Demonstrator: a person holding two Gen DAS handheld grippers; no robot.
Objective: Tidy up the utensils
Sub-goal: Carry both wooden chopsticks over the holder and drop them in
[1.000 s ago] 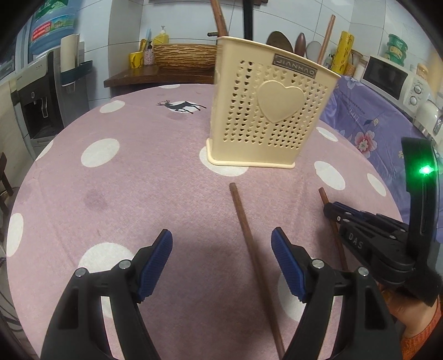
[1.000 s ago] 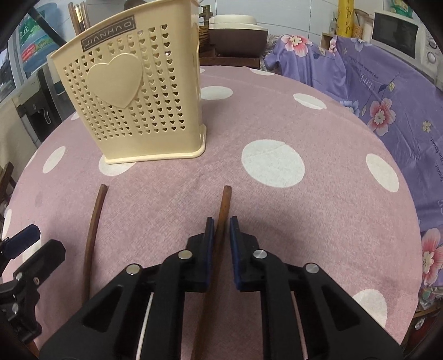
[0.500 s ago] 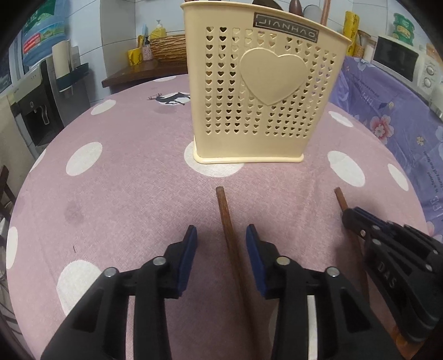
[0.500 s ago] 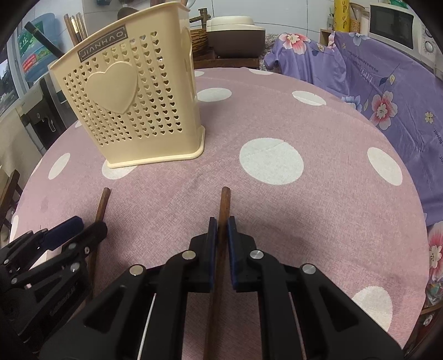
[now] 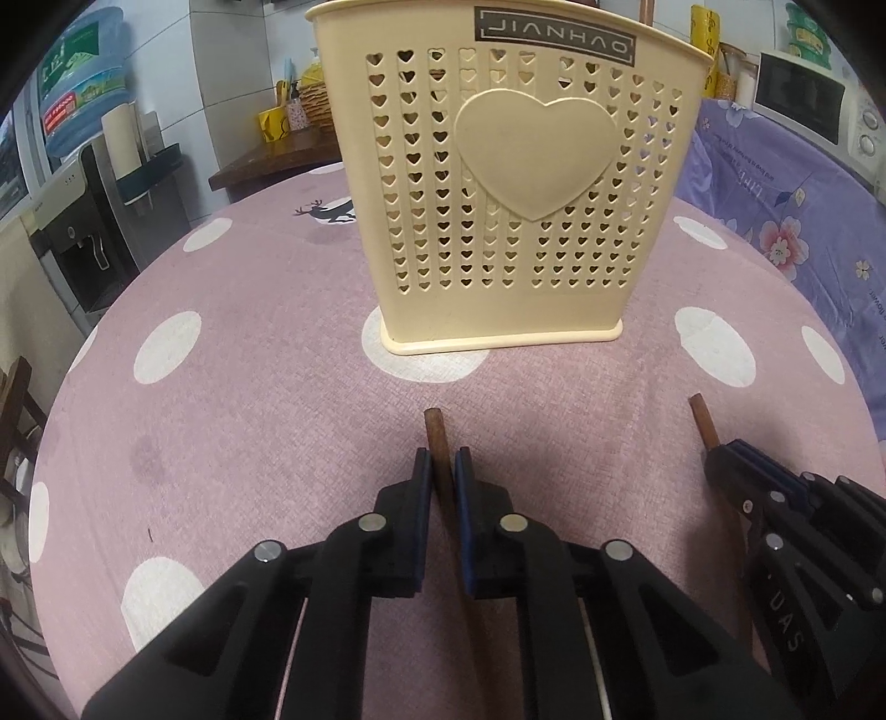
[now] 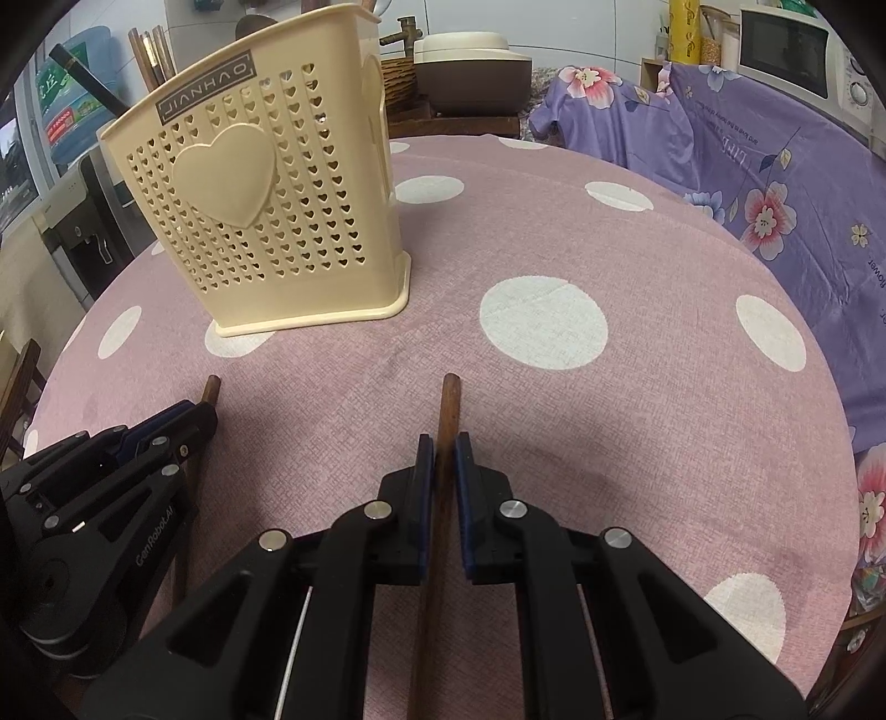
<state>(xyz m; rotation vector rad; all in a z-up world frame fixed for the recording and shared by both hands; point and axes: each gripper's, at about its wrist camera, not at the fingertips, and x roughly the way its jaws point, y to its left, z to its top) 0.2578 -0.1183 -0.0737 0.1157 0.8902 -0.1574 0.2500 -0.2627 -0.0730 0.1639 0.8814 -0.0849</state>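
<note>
Two brown wooden chopsticks lie side by side on the pink dotted tablecloth [image 5: 249,399], in front of a cream heart-pierced utensil holder [image 5: 498,194] [image 6: 266,221]. My left gripper [image 5: 443,459] is closing onto the left chopstick [image 5: 434,429], and its blue pads press both sides just behind the tip. My right gripper [image 6: 443,446] is shut on the right chopstick [image 6: 449,399] in the same way. Each view shows the other gripper at its edge: the right gripper [image 5: 720,457] with the right chopstick [image 5: 702,415], the left gripper [image 6: 202,412] with the left chopstick [image 6: 211,386]. Both sticks still rest on the cloth.
Several wooden utensils [image 6: 152,52] stand in the holder. A purple floral cloth [image 6: 747,183] covers furniture to the right, with a microwave [image 6: 792,50] behind it. A water dispenser [image 5: 83,221] stands off the table's left edge. A rice cooker [image 6: 470,66] sits beyond the table.
My left gripper slid toward the holder and over the left chopstick, and its jaws closed from wide open onto the stick. The right gripper stayed shut on its chopstick in place.
</note>
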